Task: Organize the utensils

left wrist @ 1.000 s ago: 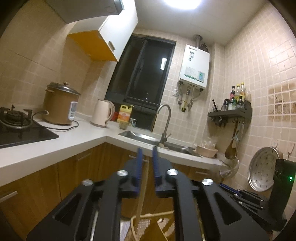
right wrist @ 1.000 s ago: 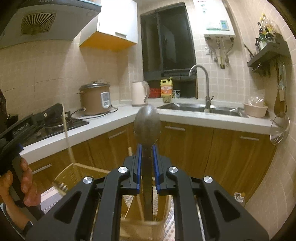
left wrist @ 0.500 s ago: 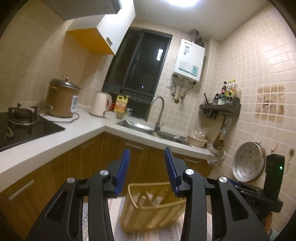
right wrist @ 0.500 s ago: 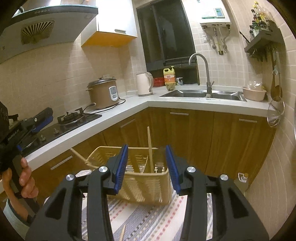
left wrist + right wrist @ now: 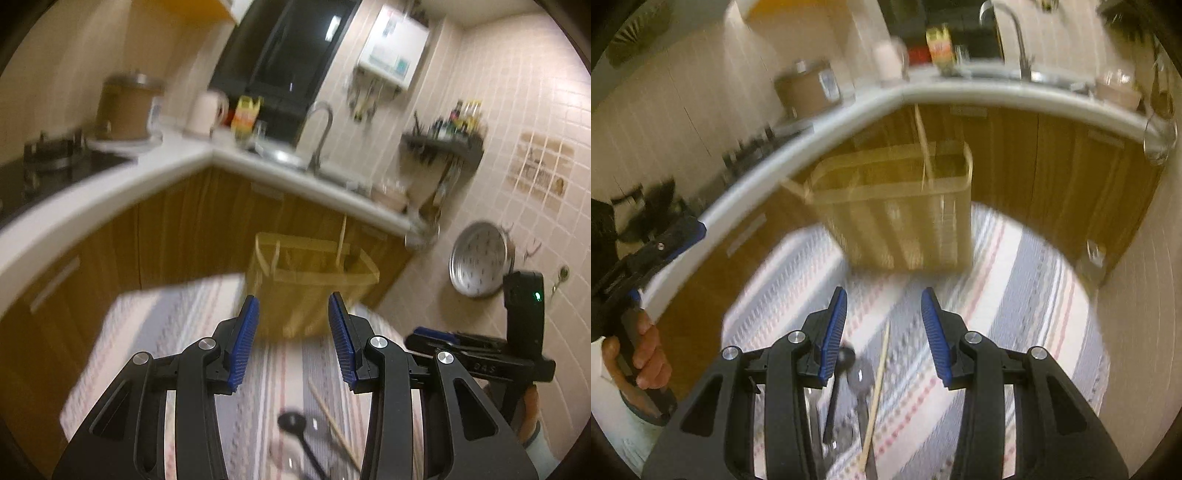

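Both my claws are empty now. A second ago my right gripper (image 5: 884, 332) was pinching a dark spoon upright over the yellow utensil basket (image 5: 897, 218); now its blue pads stand spread with nothing between them, and the basket sits in the upper middle of the right wrist view, well ahead of the tips. My left gripper (image 5: 293, 338) was nearly pressed together a second ago; it too is spread and bare, with the same basket behind it at centre frame.

Both views now look down at the striped mat (image 5: 1015, 295) rather than at the counter. I judge the spoon has gone into the basket, though blur hides where; a pale chopstick (image 5: 921, 147) stands up from its back compartment.

More work lies on the mat. At the bottom of the right view, just below my pads, I see a black ladle-like spoon (image 5: 836, 391), a clearer spoon beside it (image 5: 860, 380) and a wooden chopstick (image 5: 877, 391). One of these is likely my next pick.
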`<state>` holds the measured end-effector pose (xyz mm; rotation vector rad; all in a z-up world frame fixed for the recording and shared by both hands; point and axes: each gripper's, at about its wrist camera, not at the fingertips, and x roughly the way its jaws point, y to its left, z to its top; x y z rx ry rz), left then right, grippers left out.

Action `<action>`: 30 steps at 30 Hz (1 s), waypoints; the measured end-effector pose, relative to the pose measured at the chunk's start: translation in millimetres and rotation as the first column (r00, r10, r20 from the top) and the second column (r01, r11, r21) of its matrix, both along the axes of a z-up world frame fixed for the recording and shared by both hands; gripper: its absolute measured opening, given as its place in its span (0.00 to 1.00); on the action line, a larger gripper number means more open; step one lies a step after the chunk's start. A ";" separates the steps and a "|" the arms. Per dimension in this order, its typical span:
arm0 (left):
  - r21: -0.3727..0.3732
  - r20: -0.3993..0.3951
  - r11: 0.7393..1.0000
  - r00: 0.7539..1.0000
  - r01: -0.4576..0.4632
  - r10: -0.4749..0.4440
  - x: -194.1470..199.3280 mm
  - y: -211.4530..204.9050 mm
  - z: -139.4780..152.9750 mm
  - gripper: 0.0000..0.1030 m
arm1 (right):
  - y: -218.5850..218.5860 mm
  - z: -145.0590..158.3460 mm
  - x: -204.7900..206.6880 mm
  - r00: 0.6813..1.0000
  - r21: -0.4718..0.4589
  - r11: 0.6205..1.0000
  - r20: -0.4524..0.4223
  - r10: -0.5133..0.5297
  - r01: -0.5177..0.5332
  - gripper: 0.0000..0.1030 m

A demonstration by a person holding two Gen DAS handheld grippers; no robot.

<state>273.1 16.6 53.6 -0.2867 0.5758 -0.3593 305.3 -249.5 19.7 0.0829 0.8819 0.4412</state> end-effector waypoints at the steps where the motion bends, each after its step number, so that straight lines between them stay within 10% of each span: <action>1: 0.006 -0.038 1.000 0.999 0.011 -0.011 0.1 -1.0 -8.6 0.36 | 3.0 -6.7 0.5 1.000 -0.022 1.000 -0.027 0.000 -0.001 0.38; 12: 0.036 -0.436 0.990 0.893 0.139 -0.110 4.9 -18.1 -127.2 0.38 | 36.5 -100.3 -12.1 0.948 -0.120 0.989 -0.314 0.050 -0.092 0.37; 27: 0.012 -0.475 0.987 0.869 0.162 -0.137 12.1 -33.0 -163.3 0.34 | 71.3 -133.2 -4.1 0.953 -0.248 0.965 -0.302 0.009 -0.088 0.08; 30: 0.027 -0.481 0.986 0.866 0.166 -0.133 15.4 -41.1 -164.8 0.10 | 79.4 -133.9 -4.5 0.958 -0.282 0.955 -0.287 0.013 -0.097 0.05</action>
